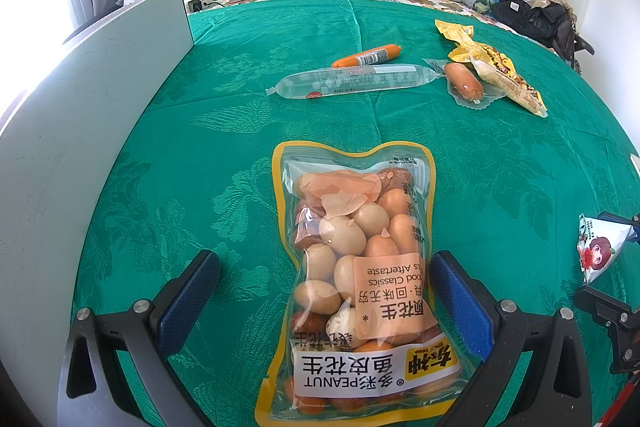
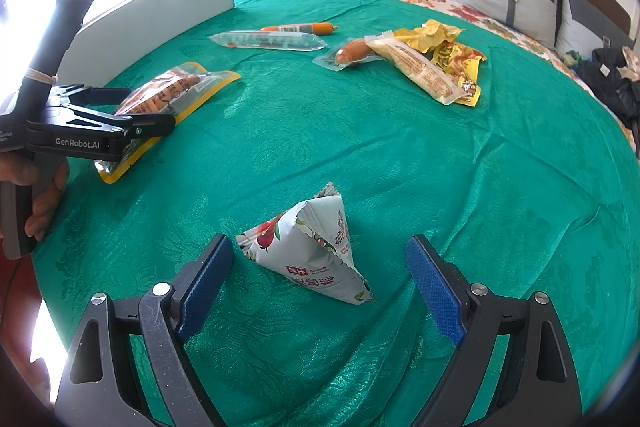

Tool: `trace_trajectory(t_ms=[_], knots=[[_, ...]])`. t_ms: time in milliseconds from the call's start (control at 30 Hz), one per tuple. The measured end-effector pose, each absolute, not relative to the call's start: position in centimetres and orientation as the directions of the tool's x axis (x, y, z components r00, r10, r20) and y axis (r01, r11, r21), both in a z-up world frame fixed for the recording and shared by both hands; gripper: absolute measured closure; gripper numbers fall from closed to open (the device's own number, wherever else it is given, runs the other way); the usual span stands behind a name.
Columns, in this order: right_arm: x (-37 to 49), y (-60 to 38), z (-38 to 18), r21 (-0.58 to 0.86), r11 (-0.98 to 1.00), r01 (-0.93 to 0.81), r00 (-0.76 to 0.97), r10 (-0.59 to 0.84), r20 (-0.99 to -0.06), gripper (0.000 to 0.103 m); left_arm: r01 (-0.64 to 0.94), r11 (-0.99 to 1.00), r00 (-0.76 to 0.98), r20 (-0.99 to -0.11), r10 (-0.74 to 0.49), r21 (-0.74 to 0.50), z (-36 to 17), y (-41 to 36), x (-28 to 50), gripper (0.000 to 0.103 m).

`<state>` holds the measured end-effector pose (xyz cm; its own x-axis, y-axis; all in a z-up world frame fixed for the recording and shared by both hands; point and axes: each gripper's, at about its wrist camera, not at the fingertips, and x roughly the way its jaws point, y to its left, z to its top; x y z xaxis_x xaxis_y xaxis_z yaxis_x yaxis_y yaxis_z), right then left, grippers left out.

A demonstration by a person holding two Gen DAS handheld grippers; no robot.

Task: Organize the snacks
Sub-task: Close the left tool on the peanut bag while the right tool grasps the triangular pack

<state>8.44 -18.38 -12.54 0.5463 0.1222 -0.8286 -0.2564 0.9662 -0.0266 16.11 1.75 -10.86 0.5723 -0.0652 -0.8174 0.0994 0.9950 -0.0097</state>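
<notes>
Left tool (image 1: 326, 291): you hold it wide apart, straddling the peanut bag (image 1: 356, 279); its right pad (image 1: 460, 303) sits just beside the bag's edge, the left pad (image 1: 188, 291) stands clear of it. Nothing is gripped.
Right tool (image 2: 320, 291): also spread wide, with the triangular snack pouch (image 2: 316, 251) standing between the fingers, touching neither. It holds nothing.
Risk, peanut bag: it lies flat on the green bedspread (image 1: 480, 167). I judge that if you close across its width, the slick film may buckle or slip out, or you may pinch the cloth with it.
Risk, pouch: it is light and puffed. One finger arriving first could tip or push it away, and a hard squeeze could crush it.
Risk, tools: the two work near each other; the left tool (image 2: 100, 131) shows just left in the right wrist view, so a hasty swing could knock them together.
Middle: a clear tube pack (image 1: 352, 81) and an orange sausage (image 1: 366, 55) lie side by side.
Right of them: a single sealed sausage (image 1: 464, 81) touches a pale long packet (image 2: 420, 71), which lies over a yellow wrapper (image 2: 444, 43).
Far left: a white board (image 1: 100, 115) stands on edge.
Progress: I judge the sorting barely begun, the snacks still scattered.
</notes>
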Motion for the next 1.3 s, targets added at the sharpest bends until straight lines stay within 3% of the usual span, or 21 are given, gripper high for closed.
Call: trace_trajectory(t_ms=[1000,1200,1267,1300], knots=[[8.4,-18.4,-12.6,-0.026,0.966,-0.257,0.546,0.123,-0.829,0.012,0.103,0.995,0.567,-0.821,-0.066,-0.008,-10.9,1.7,16.2,0.000],[8.9,-18.2,-12.4,-0.027,0.964,-0.264,0.500,0.113,-0.859,0.013,0.158,0.987,0.381,-0.922,-0.068,-0.007,-10.5,1.0,18.1,0.000],[9.1,-17.9,-12.2,-0.025,0.963,-0.269,0.472,0.109,-0.875,0.016,0.175,0.985,0.325,-0.943,-0.064,-0.007,-10.5,0.5,18.2,0.001],[9.2,-17.6,-12.1,-0.016,0.959,-0.282,0.465,0.122,-0.877,0.023,0.188,0.982,0.318,-0.946,-0.066,-0.006,-10.4,0.3,18.1,0.004]])
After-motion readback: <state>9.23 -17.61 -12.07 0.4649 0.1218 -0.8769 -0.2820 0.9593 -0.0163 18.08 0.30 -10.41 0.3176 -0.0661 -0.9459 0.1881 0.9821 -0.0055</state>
